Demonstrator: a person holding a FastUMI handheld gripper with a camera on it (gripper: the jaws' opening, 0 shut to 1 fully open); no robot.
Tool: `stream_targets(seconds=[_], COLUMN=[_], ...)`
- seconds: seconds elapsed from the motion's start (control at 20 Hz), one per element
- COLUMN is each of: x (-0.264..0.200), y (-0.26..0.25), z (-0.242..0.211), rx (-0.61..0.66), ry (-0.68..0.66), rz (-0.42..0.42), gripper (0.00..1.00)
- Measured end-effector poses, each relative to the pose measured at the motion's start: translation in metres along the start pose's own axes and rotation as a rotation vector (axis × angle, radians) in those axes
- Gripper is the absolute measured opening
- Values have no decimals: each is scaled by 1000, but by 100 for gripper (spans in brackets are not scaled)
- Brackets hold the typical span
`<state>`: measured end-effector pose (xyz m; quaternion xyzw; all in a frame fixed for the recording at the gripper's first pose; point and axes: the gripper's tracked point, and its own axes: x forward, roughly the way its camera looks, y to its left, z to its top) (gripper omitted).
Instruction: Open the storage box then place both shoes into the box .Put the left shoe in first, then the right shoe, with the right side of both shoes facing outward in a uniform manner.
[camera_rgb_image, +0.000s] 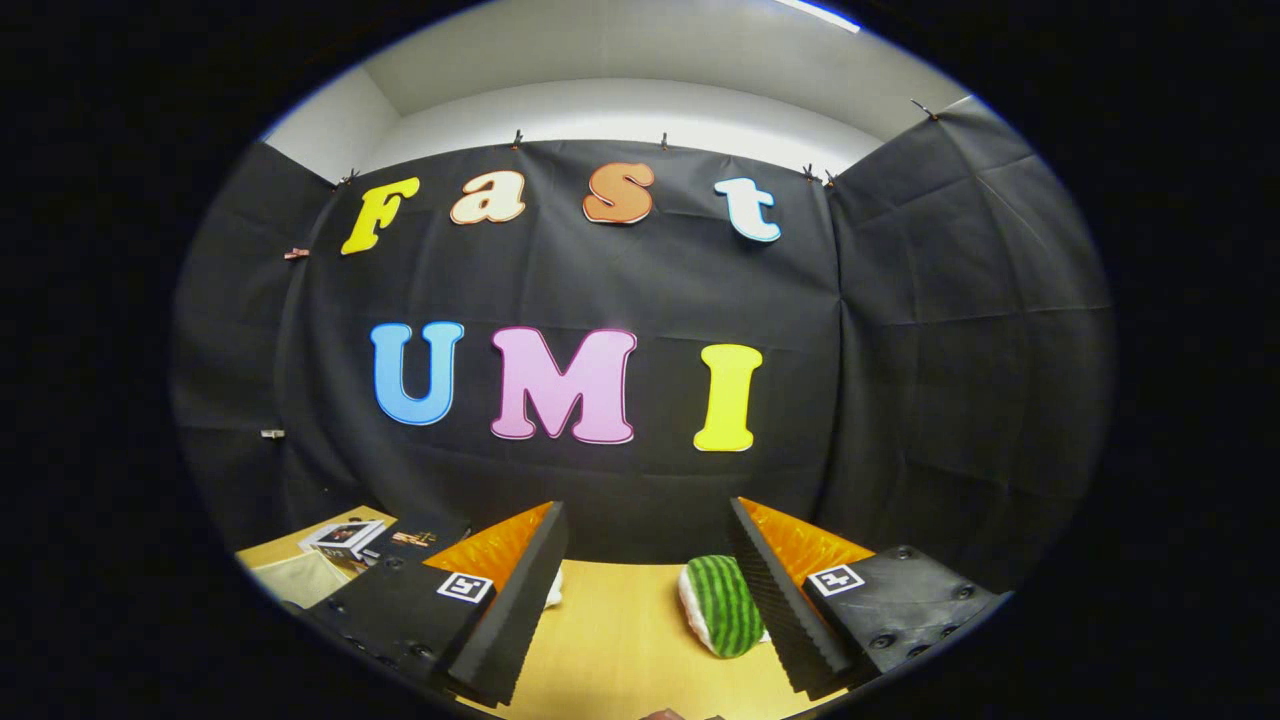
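My gripper (645, 600) is open, its two black ribbed fingers spread wide above a wooden table (620, 640) with nothing between them. A green-striped shoe with a white sole (722, 605) lies on the table just inside the right finger (775, 600), partly hidden by it. A small white bit of another shoe (553, 588) peeks out from behind the left finger (520, 610); the rest of it is hidden. The storage box (345, 545) stands at the far left of the table, beyond the left finger, with a dark printed lid.
The black cloth wall closes off the table's far side just beyond the shoes. A pale sheet (300, 580) lies at the table's left edge next to the box.
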<state>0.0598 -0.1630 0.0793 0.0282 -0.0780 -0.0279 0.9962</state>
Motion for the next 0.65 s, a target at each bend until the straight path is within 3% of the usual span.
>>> stream_targets(seconds=[0.3, 0.65], x=[0, -1], y=[-22, -11], z=[-59, -65], rx=[-32, -19], ry=[124, 139], rz=[-6, 15], gripper=[98, 97])
